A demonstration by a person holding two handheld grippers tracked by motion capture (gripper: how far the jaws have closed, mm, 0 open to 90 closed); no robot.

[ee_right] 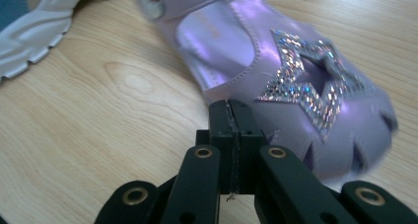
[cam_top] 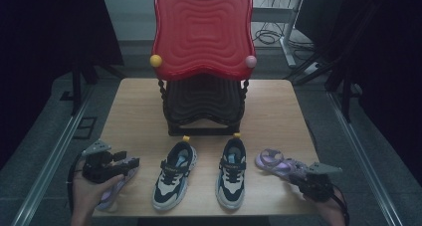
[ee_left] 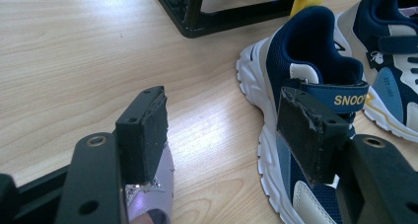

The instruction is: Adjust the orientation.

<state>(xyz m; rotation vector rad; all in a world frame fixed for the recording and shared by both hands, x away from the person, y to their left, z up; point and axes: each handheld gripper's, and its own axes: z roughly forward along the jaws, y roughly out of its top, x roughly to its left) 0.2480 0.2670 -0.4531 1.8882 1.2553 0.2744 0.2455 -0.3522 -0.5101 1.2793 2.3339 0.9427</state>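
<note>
Two navy and white sneakers stand side by side near the table's front, the left sneaker (cam_top: 174,173) (ee_left: 305,51) and the right sneaker (cam_top: 231,171) (ee_left: 394,61). A purple sandal (cam_top: 117,186) (ee_left: 157,184) lies at the front left, under my left gripper (cam_top: 127,159) (ee_left: 222,98). That gripper is open, with bare wood between its jaws and one jaw over the left sneaker's side. A second purple sandal (cam_top: 273,162) (ee_right: 276,76) with a glitter star lies at the front right. My right gripper (cam_top: 298,173) (ee_right: 229,105) is shut, its tip at this sandal's near edge.
A rack with a red wavy top (cam_top: 201,32) over a black base (cam_top: 201,106) (ee_left: 222,17) stands at the back middle of the wooden table (cam_top: 134,111). A sneaker's white sole (ee_right: 44,21) lies left of the right sandal. Bare wood flanks the rack.
</note>
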